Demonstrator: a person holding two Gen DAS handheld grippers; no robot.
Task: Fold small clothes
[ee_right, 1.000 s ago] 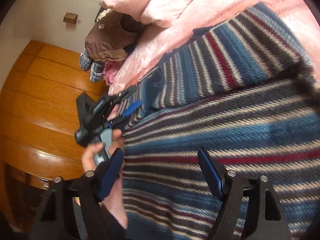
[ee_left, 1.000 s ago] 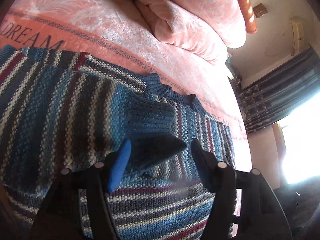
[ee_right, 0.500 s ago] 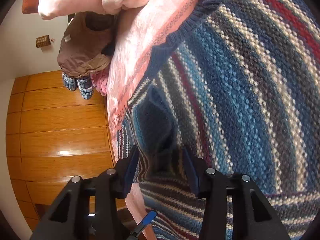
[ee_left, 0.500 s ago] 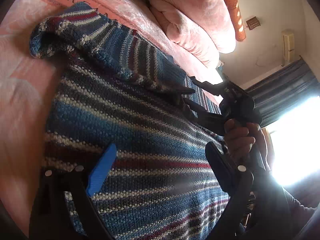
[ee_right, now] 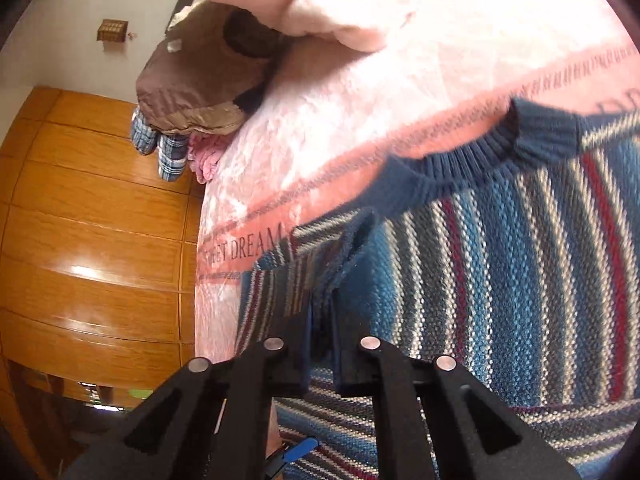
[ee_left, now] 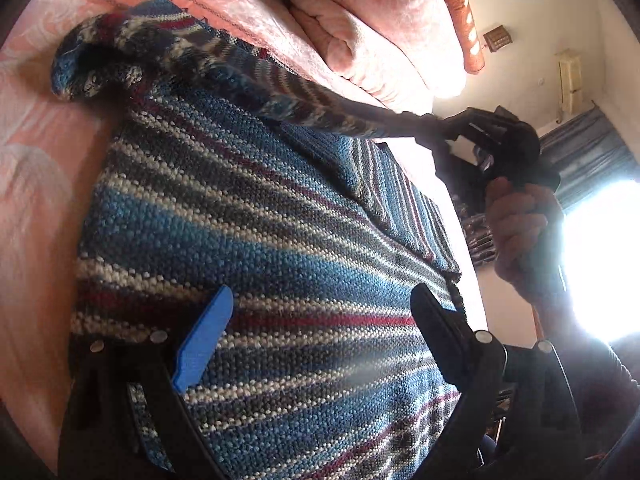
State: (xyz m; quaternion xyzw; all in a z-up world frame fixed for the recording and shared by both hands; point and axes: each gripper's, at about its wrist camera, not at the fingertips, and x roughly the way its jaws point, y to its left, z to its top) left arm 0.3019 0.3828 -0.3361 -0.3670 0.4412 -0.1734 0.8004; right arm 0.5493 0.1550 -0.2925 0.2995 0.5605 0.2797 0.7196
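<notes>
sweater: chunky knit (ee_left: pixel 280 240), horizontal stripes in blue, grey, cream and dark red, with a ribbed navy neckband (ee_right: pixel 460 164). It's spread on the bed and fills most of both views.
sleeve: the long striped tube (ee_left: pixel 224 68) is lifted off the body of the sweater and stretched across it, cuff end drooping toward the blanket.
right gripper: (ee_right: pixel 320 332) black fingers pressed almost together, pinching a fold of the knit. In the left wrist view it's (ee_left: pixel 436 128) at the far end of the sleeve, with a hand (ee_left: pixel 516 220) wrapped around its handle.
left gripper: (ee_left: pixel 320 336) spread wide over the lower stripes, one blue pad (ee_left: pixel 204 340) and one black finger, nothing between them.
blanket: fuzzy pink plush (ee_right: pixel 340 120) with a woven band and "SWEET DREAM" lettering.
pillow/duvet: puffy pale pink roll (ee_left: pixel 360 32) at the head of the bed.
background: glossy orange wood panelling (ee_right: pixel 92 220), and a brown padded bundle (ee_right: pixel 192 80) at the bed's edge.
</notes>
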